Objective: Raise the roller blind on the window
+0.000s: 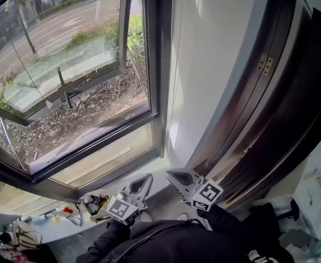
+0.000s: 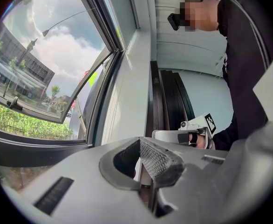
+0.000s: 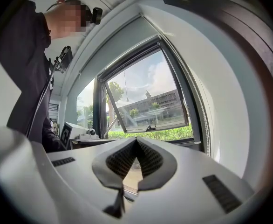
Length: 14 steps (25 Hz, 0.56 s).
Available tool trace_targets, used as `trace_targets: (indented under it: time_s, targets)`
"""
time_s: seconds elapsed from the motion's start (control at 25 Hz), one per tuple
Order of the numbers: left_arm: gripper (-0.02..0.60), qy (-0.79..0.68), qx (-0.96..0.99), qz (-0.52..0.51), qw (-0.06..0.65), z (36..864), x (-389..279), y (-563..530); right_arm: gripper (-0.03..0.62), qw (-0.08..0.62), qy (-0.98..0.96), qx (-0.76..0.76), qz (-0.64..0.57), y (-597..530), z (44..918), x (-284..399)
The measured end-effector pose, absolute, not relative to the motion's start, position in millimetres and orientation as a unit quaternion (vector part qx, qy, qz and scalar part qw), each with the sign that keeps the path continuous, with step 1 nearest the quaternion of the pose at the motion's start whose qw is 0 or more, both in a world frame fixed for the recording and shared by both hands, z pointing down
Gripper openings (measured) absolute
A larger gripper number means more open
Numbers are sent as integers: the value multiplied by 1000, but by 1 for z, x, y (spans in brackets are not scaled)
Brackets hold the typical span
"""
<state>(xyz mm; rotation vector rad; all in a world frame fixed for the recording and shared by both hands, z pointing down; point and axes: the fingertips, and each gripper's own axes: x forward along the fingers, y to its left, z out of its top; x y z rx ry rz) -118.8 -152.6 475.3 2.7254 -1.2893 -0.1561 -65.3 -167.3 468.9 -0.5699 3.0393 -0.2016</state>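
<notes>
Bead chain [image 3: 199, 107] hangs at 12 o'clock beside window [image 1: 67, 48]: likely light, limp, slippery; pinch low, across beads. Left tongs [image 1: 143, 181] and right tongs [image 1: 175, 176] closed, empty.

Low in the middle of the head view, the person holds both grippers side by side, with arms in dark sleeves [image 1: 229, 223] reaching up from the bottom edge. The left gripper [image 1: 145, 178] sits just left of centre, angled up and to the right. Its jaws are pressed together with nothing between them. The right gripper [image 1: 175, 175] lies just beside it, angled up and to the left, so the two tips lean toward each other without touching. Its jaws are likewise closed and empty.
</notes>
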Motion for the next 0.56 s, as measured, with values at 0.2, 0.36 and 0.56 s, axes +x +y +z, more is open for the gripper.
trace_targets:
  time_s: [0.2,0.36,0.56]
  targets:
    - [6,-426,901,-48,62,478,-118,-150,2,22,980,-185,-64,-166,468,-64]
    - [6,-428,900,-49,59,477,-120,-148,2,22,980,-186,-62,-165,467,-65]
    - [6,-436,898,-40,50,477,-123,-150,2,22,981,-183,-58,-164,465,-66]
